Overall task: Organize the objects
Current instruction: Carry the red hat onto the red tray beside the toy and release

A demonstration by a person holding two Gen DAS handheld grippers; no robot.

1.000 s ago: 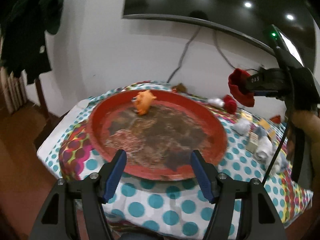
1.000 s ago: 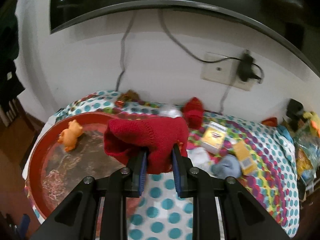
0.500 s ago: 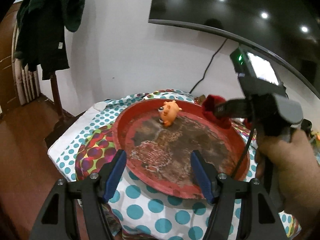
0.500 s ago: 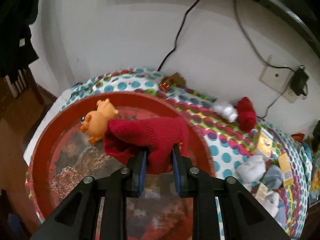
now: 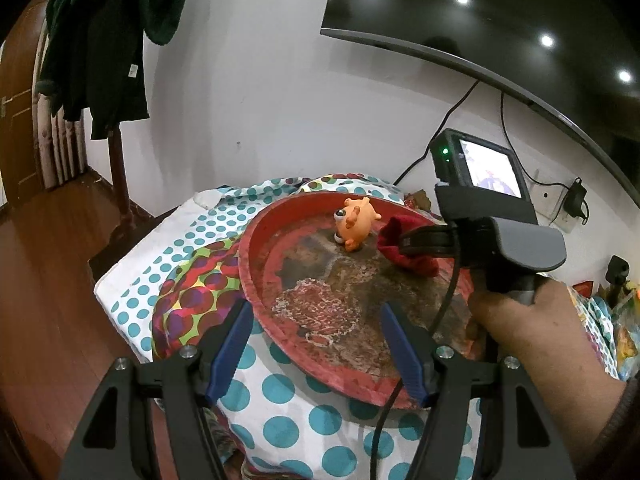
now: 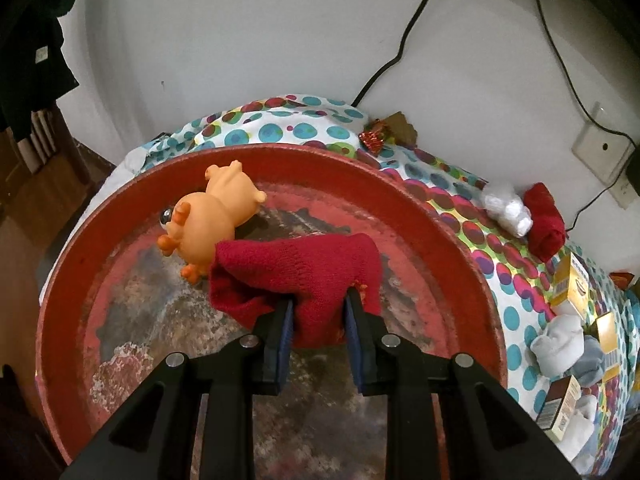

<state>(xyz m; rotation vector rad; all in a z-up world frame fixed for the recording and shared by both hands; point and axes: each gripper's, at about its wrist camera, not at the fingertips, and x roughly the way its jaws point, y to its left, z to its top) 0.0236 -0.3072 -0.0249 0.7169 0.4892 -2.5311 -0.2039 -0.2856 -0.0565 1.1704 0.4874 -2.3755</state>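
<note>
A large round red tray (image 5: 256,272) (image 6: 68,280) with a worn bottom lies on the dotted tablecloth. An orange toy animal (image 5: 354,224) (image 6: 208,224) stands at its far side. My right gripper (image 6: 318,312) is shut on a red knitted sock (image 6: 296,268) (image 5: 404,254) and holds it over the tray, just right of the toy. My left gripper (image 5: 320,352) is open and empty, low at the tray's near rim.
On the cloth right of the tray lie another red rolled sock (image 6: 544,220), white and grey socks (image 6: 504,208) (image 6: 560,340) and small yellow boxes (image 6: 572,284). A wall with cables and a socket (image 6: 604,152) stands behind. A coat stand (image 5: 116,60) is at left.
My right gripper has carried the red sock left from above the cloth to over the tray and lowered it beside the orange toy. The left gripper stays open at the tray's near rim.
</note>
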